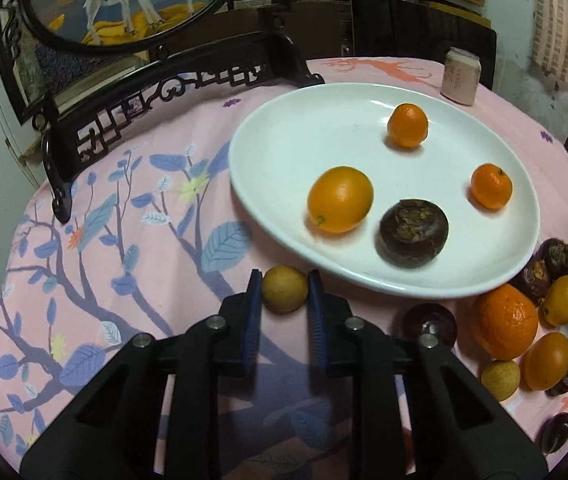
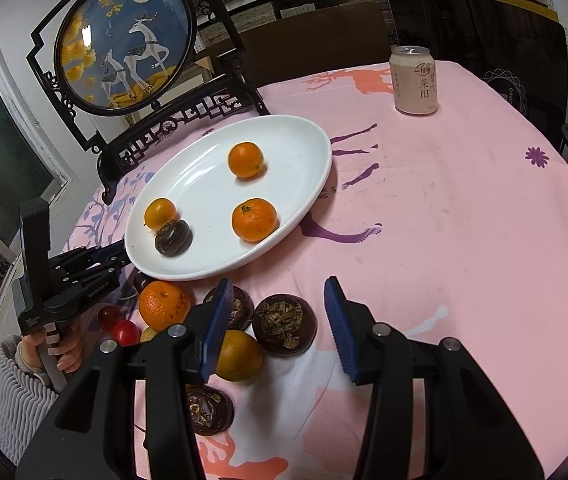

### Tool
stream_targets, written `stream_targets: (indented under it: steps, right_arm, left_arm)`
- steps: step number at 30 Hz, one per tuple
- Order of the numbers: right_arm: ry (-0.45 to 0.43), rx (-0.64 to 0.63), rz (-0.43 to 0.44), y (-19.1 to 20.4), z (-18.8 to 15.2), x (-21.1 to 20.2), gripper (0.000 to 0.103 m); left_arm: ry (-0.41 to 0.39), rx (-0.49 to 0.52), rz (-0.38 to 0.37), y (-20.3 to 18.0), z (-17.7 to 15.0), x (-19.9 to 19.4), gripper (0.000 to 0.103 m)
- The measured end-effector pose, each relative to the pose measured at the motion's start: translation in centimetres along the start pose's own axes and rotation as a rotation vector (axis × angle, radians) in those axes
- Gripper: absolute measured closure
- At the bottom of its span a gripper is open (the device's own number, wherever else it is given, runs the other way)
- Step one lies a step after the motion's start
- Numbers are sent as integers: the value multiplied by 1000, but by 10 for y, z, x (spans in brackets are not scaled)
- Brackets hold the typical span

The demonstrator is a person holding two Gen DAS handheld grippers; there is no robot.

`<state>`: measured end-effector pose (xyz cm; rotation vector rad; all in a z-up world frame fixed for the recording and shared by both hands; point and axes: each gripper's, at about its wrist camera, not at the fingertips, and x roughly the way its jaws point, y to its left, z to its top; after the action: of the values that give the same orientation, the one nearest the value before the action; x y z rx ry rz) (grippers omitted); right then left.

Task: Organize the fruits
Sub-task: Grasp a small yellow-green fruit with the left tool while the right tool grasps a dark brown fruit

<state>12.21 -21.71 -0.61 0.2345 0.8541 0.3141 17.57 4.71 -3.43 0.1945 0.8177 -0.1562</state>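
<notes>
Surface: I see a table under a pink cloth (image 2: 443, 216), printed with blue leafy branches on the side near the screen and with deer shapes in coral and purple elsewhere.

Plate: a white oval plate (image 1: 284, 152) lies on the cloth. On it I count two mandarins (image 1: 407, 125) (image 1: 491, 185), one smooth oval orange fruit (image 1: 340, 199) and one dark brown water chestnut (image 1: 413, 233); in the right wrist view the chestnut touches the oval fruit.

Loose fruit: a heap lies on the cloth just beside the plate's near rim, with a larger mandarin (image 1: 507, 321), more oval orange fruits, more dark chestnuts, a pale yellow-brown fruit and two red cherry tomatoes (image 2: 126, 332).

My left gripper (image 1: 285, 285): its blue pads are pressed against a small yellow-brown round fruit (image 1: 285, 289), one on each side, on the cloth just short of the plate's rim. A hand (image 2: 58, 350) in a ribbed grey sleeve holds its handle.

My right gripper (image 2: 278, 312): jaws spread, pinching nothing, poised over the heap with a chestnut (image 2: 285, 325) seen between the pads.

Room: a dark carved wooden stand with a round deer-painted screen (image 2: 124, 40) stands at the table's far edge behind the plate. A pale drink can (image 2: 413, 80) stands upright, well apart from the plate. Dark chairs and shelves lie beyond.
</notes>
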Motion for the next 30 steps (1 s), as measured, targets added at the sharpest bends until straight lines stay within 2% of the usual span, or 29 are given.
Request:
stream_targets:
  steps: [6,10,16,21,23,30]
  right_arm:
    - [34,-28,15,7,-2,1,56]
    - [76,-11,30,4,-5,4,55]
    - [107,-5,-23,1,-10,19,56]
    - [132,8,-48,-6,-12,31,56]
    - [131,3,-33,-4,-13,35,56]
    - [118,-39,-74,3,-14,44,58]
  left_arm:
    - [7,-24,24,-3,-12,-18,80]
    - [-4,-83,15,-6,-23,-43,80]
    - [-57,-63,-6,-19,-34,-69,80]
    - [-47,-74,-42,-20,-32,-68,80]
    - [-41,-77,-48,-20,-32,-67,80]
    - [-41,-67,-59,-24,-32,-67,80]
